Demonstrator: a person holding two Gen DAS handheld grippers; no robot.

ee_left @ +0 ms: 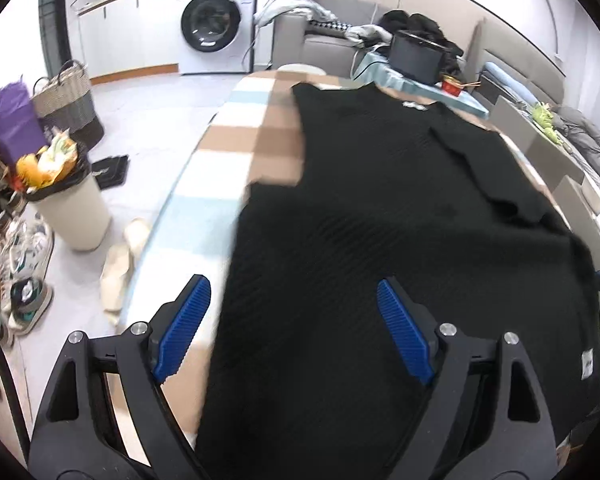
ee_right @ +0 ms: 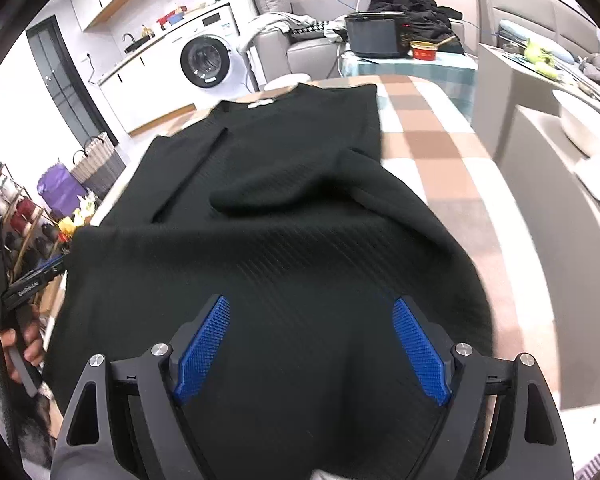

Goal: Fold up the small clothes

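Left tool [ee_left: 294, 328]: jaws wide, blue pads [ee_left: 184, 328] clear of the cloth; nothing held. It hangs over the near left edge of the black top [ee_left: 380, 208].
Right tool [ee_right: 310, 346]: jaws wide, nothing gripped; black fabric lies below and between the pads [ee_right: 202, 350], contact not discernible.
Black top: spread flat on the tabletop [ee_left: 236, 152], neck label at the far end, hem at the near edge; one sleeve folded in across the body, a loose hump of cloth near the middle.
Hand [ee_right: 24, 344]: grips the left tool's handle, at the near left edge.
Tabletop: checked cloth in tan, white and pale blue; bare along both long edges.
Around: full bin [ee_left: 66, 200] and basket [ee_left: 70, 104] on the floor, left; black appliance [ee_right: 376, 34] beyond the far end.
Room: washing machine [ee_left: 216, 24], grey sofa [ee_right: 300, 40] with clothes.
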